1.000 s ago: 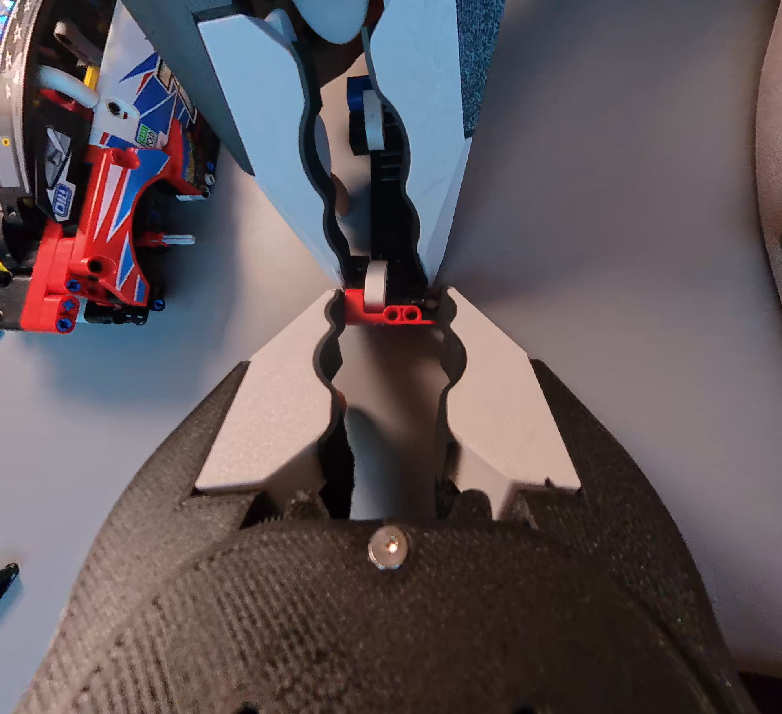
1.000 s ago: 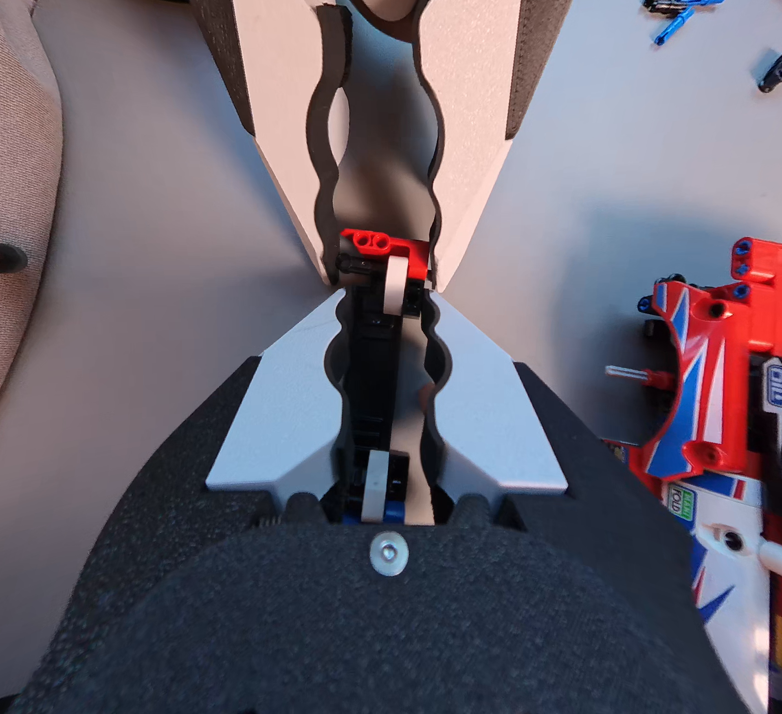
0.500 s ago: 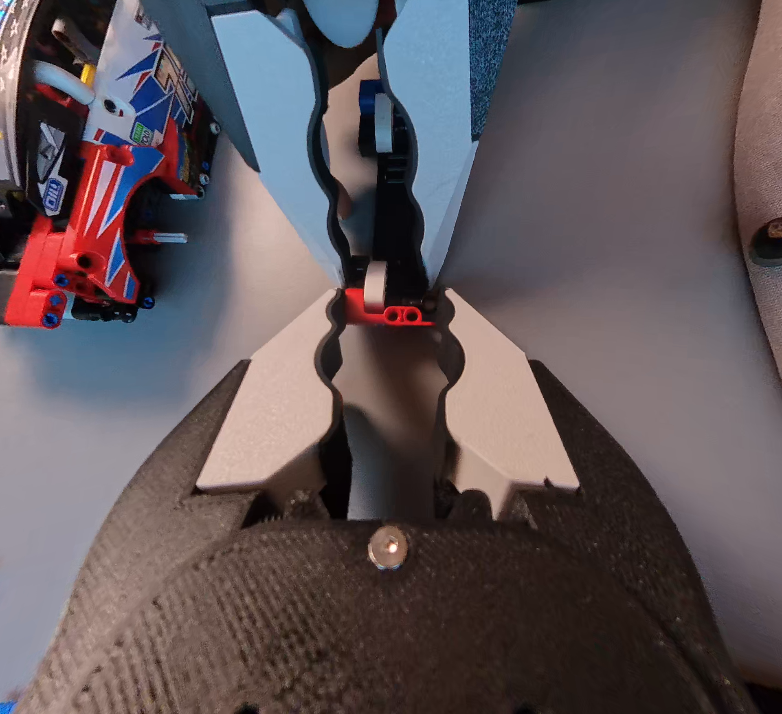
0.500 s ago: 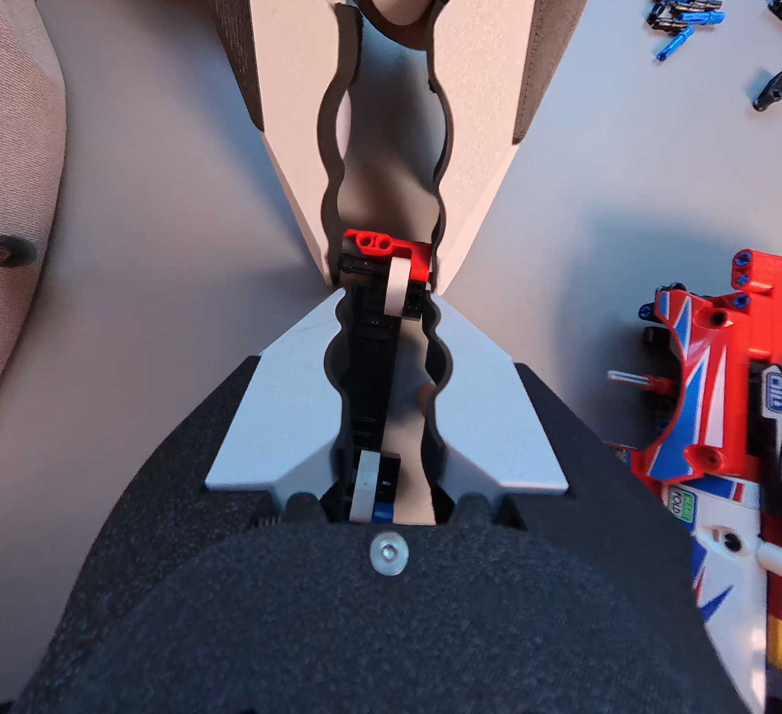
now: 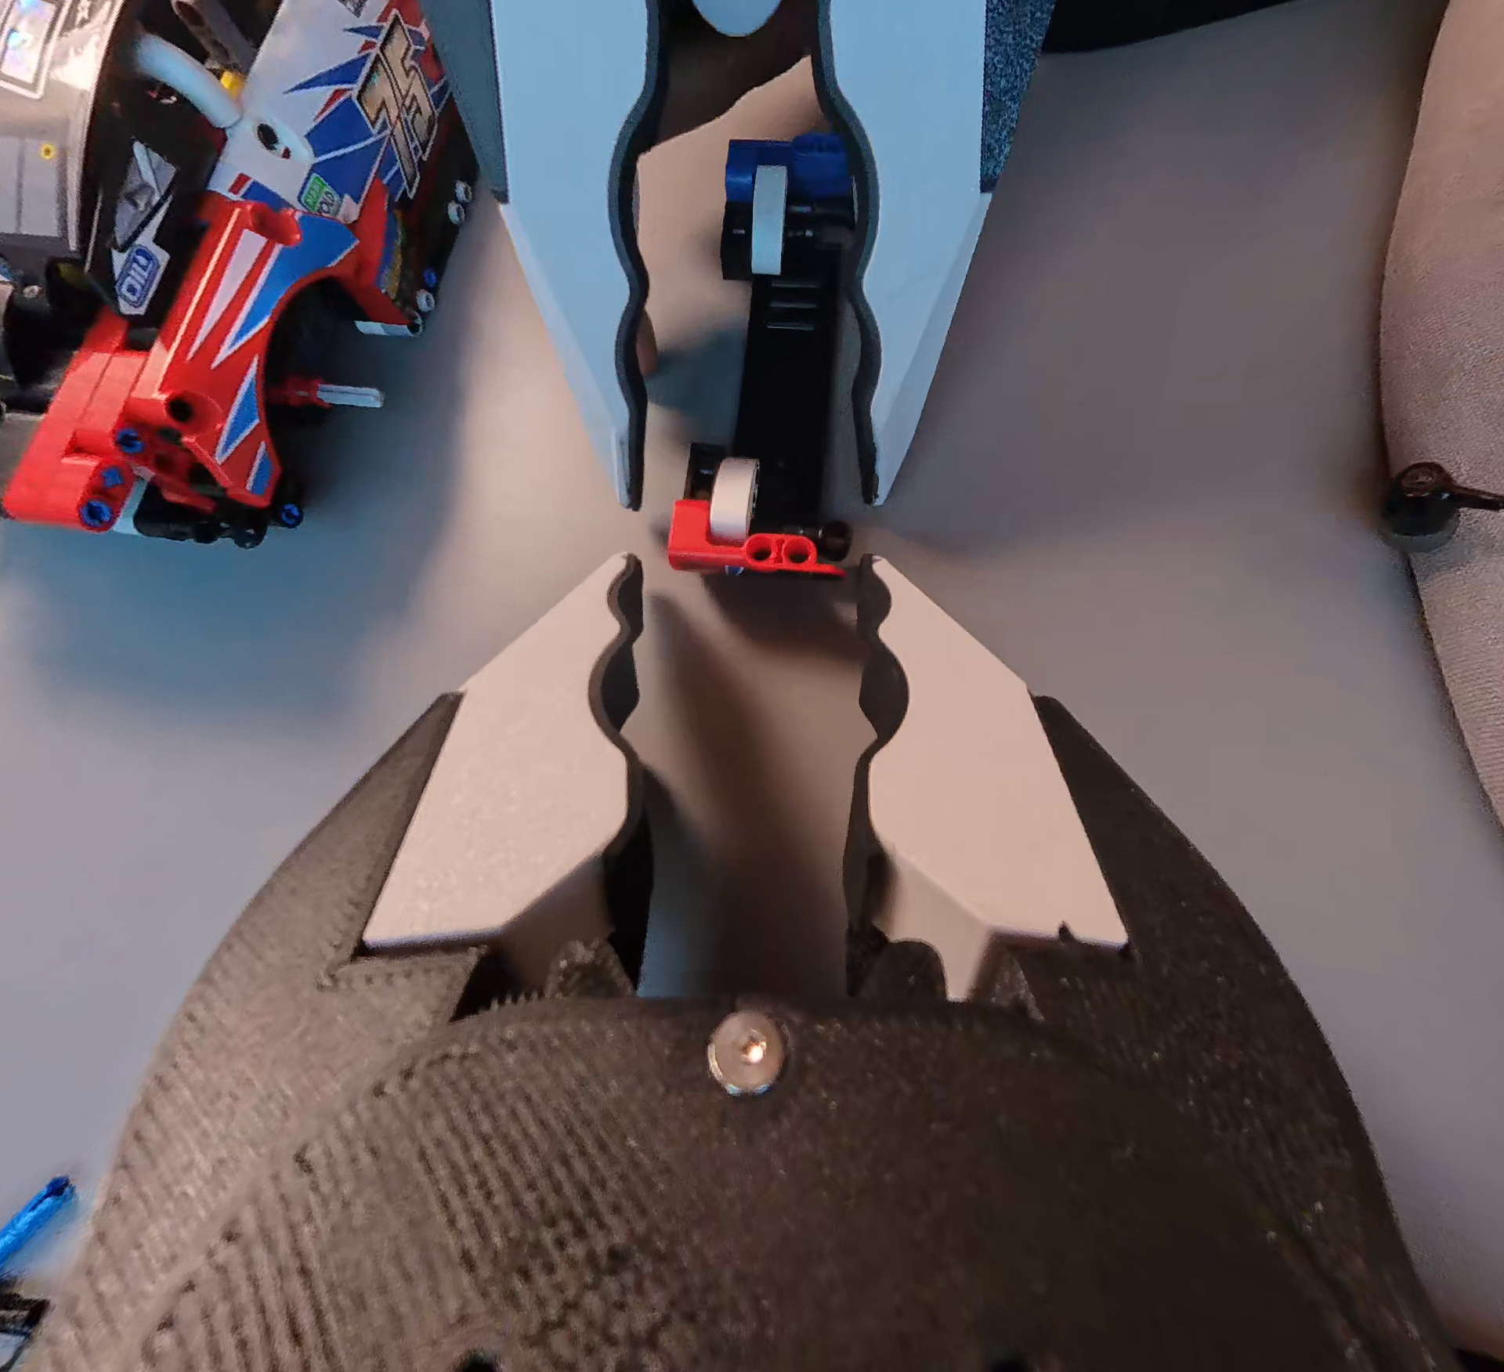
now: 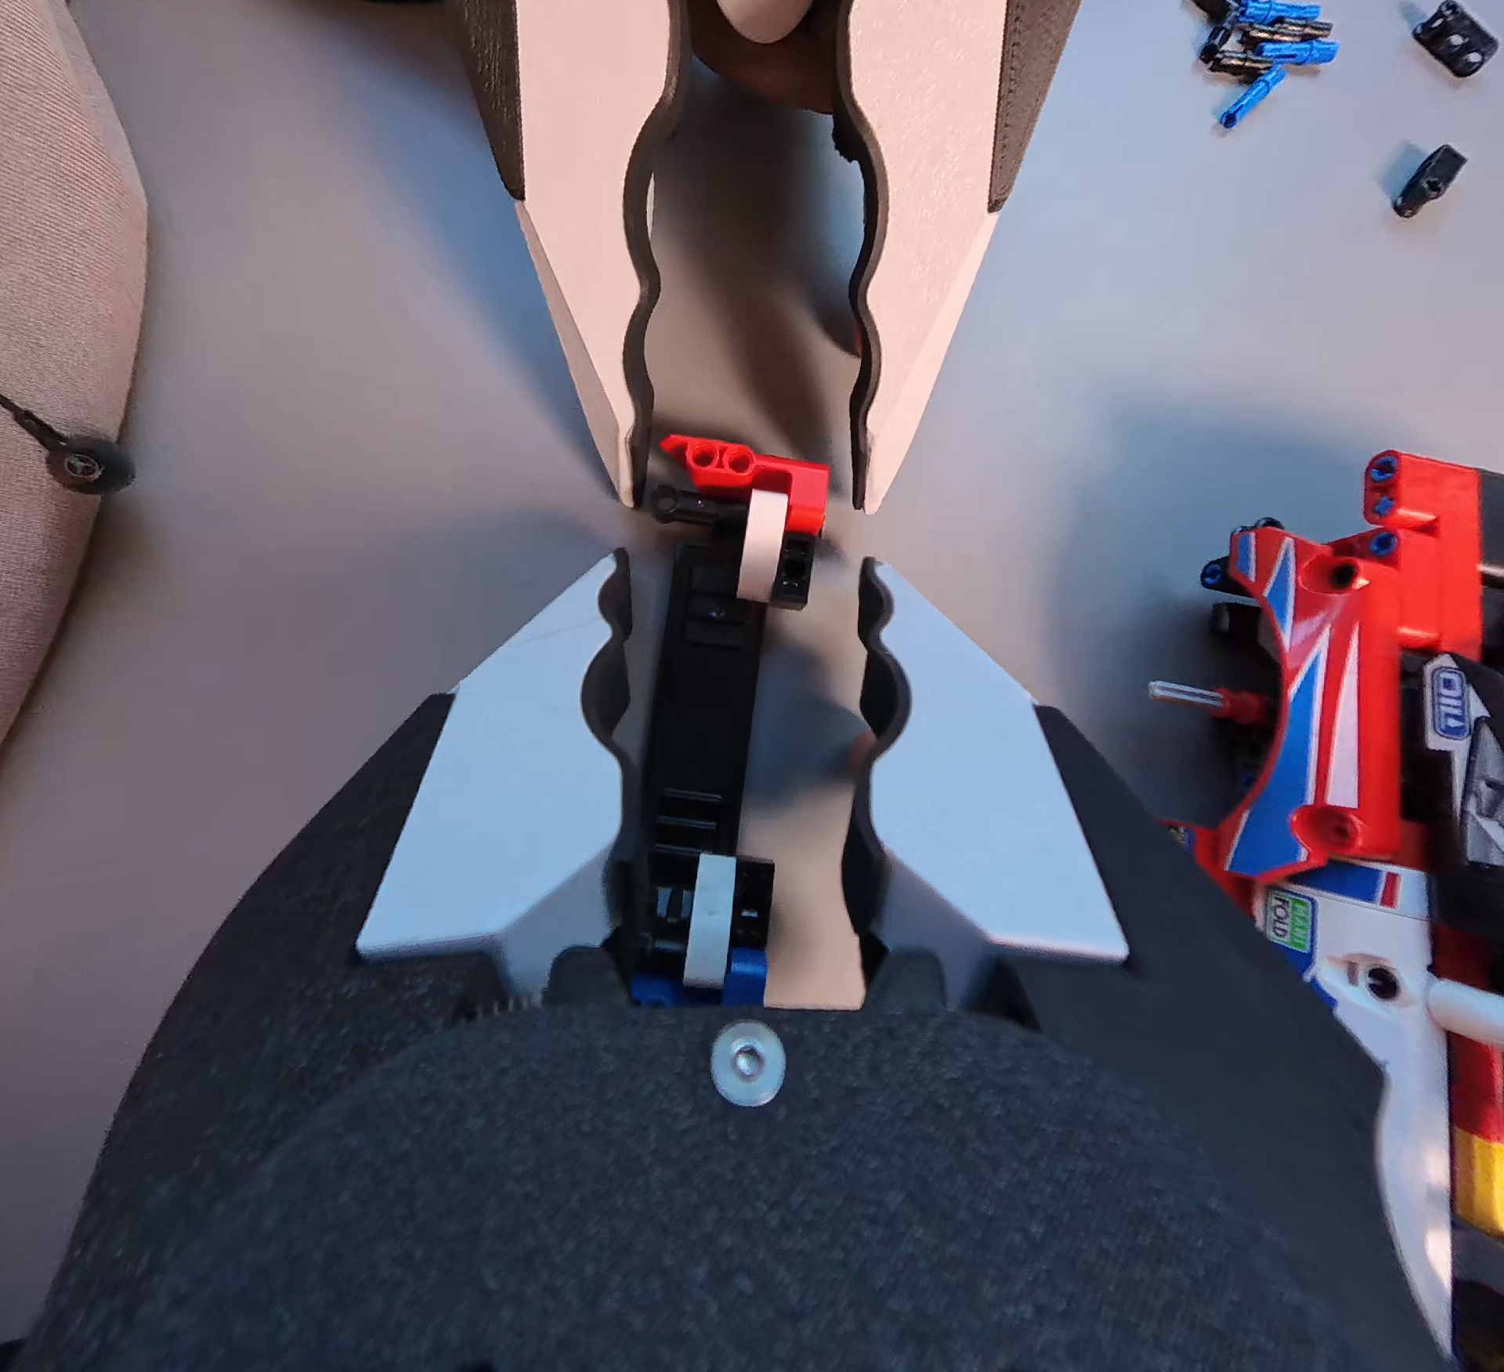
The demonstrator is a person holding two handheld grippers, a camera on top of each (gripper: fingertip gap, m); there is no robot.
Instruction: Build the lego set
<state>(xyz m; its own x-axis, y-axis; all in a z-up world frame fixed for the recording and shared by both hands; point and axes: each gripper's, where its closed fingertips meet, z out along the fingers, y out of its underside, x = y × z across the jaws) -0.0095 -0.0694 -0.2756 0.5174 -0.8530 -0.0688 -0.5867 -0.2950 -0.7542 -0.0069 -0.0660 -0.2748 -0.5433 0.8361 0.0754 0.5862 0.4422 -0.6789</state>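
Both tools have parted their fingers since half a second ago, when their tips pinched the small lego sub-assembly from opposite ends; it now sits free of them. Item: left tool [image 5: 749,560], fingers spread wide, nothing gripped, tips just short of the red end of the piece. Item: right tool [image 6: 745,560], fingers likewise wide, holding nothing; the black beam lies lengthwise in the gap between its fingers, nearer its left finger; contact there cannot be told. Item: lego sub-assembly [image 5: 781,373], a long black beam with a white band near each end, a red angled piece with a black pin at the end toward the left tool, blue parts at the end deep inside the right tool; slightly blurred, whether resting on the surface cannot be told. Item: table [image 5: 1139,438], plain pale grey, shadowed between the tools. Item: partly built lego car [image 6: 1343,723], red, white and blue panels with stickers, on the table well apart from the sub-assembly, on the right tool's right. Item: loose blue and black pins [image 6: 1261,31] in a small heap at the far corner, with two black connectors [image 6: 1453,35] near them. Item: beige fabric [image 5: 1449,357] with a dark button along the table edge.
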